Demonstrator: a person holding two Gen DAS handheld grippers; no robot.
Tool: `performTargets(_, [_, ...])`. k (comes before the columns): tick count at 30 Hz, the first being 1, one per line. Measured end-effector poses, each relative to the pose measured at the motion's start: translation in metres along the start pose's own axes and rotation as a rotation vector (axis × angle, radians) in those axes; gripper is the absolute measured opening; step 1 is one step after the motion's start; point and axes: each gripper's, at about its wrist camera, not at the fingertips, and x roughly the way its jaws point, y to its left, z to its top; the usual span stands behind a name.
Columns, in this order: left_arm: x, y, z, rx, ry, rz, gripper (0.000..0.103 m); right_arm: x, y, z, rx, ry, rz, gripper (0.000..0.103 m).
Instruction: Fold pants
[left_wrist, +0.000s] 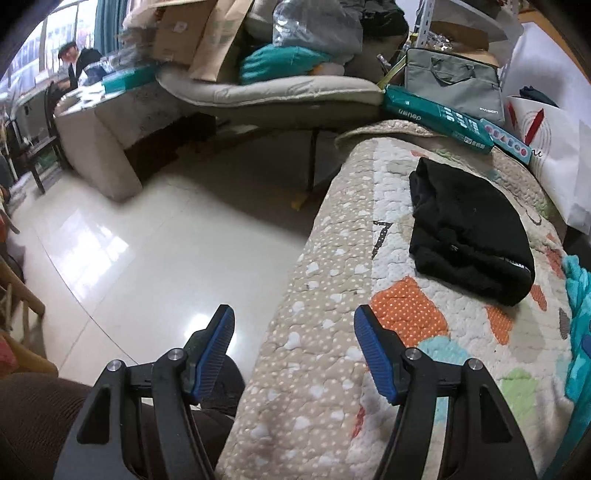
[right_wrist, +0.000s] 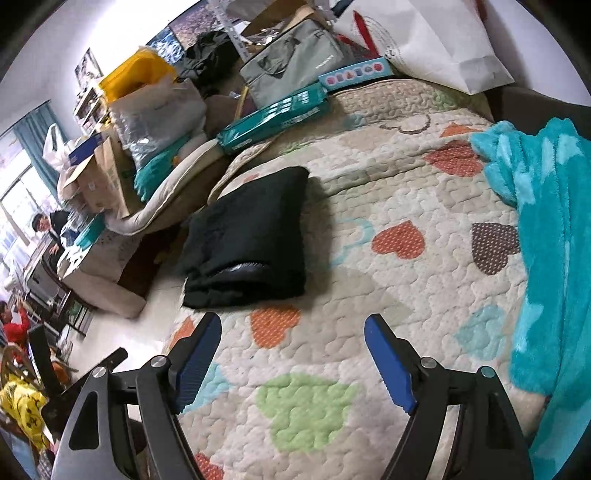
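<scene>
The black pants lie folded into a compact rectangle on the quilted heart-pattern cover, near its left edge; they also show in the right wrist view. My left gripper is open and empty, held over the cover's edge, short of the pants. My right gripper is open and empty above the cover, just in front of the pants and not touching them.
A fluffy teal blanket lies at the cover's right side. Teal boxes, a grey bag and a white paper bag crowd the far end. Shiny tiled floor lies left of the cover, with a cluttered sofa beyond.
</scene>
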Motion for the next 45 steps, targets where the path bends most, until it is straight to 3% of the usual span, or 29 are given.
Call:
performTargets(16, [-0.021,-0.009,-0.016,0.056,-0.045,0.030,0.070,-0.003,0.059,-0.042,-0.298,-0.005,-0.043,0.086])
performTargets(20, [-0.034,-0.011,-0.010,0.049,-0.078,0.069,0.070,-0.005,0.061,-0.044,-0.312,-0.012,-0.041,0.086])
performTargets(22, [-0.055,-0.013,-0.004,0.029,-0.137,0.077,0.070,-0.006,0.059,-0.043,-0.303,-0.020,-0.037,0.086])
performTargets(24, [-0.084,-0.017,0.002,0.008,-0.237,0.071,0.083,-0.009,0.059,-0.042,-0.288,-0.041,-0.040,0.086])
performTargets(25, [-0.103,-0.020,0.005,0.004,-0.310,0.072,0.096,-0.011,0.058,-0.041,-0.280,-0.052,-0.038,0.086])
performTargets(26, [-0.114,-0.022,0.007,0.002,-0.356,0.074,0.103,-0.013,0.058,-0.040,-0.275,-0.063,-0.035,0.086])
performTargets(28, [-0.150,-0.030,0.011,-0.010,-0.489,0.065,0.103,-0.018,0.058,-0.038,-0.267,-0.081,-0.036,0.086])
performTargets(31, [-0.181,-0.039,0.012,-0.005,-0.623,0.049,0.103,-0.024,0.057,-0.035,-0.246,-0.103,-0.031,0.087])
performTargets(32, [-0.184,-0.043,0.012,0.000,-0.633,0.062,0.103,-0.025,0.056,-0.034,-0.237,-0.106,-0.028,0.087])
performTargets(33, [-0.186,-0.049,0.014,0.015,-0.625,0.071,0.103,-0.025,0.055,-0.034,-0.229,-0.104,-0.024,0.087])
performTargets(36, [-0.173,-0.062,0.017,0.071,-0.503,0.018,0.103,-0.024,0.054,-0.033,-0.222,-0.097,-0.022,0.087])
performTargets(38, [-0.161,-0.070,0.013,0.107,-0.448,0.032,0.103,-0.023,0.054,-0.034,-0.229,-0.092,-0.029,0.087])
performTargets(45, [-0.133,-0.091,-0.010,0.202,-0.310,0.030,0.103,-0.019,0.060,-0.039,-0.265,-0.080,-0.054,0.087])
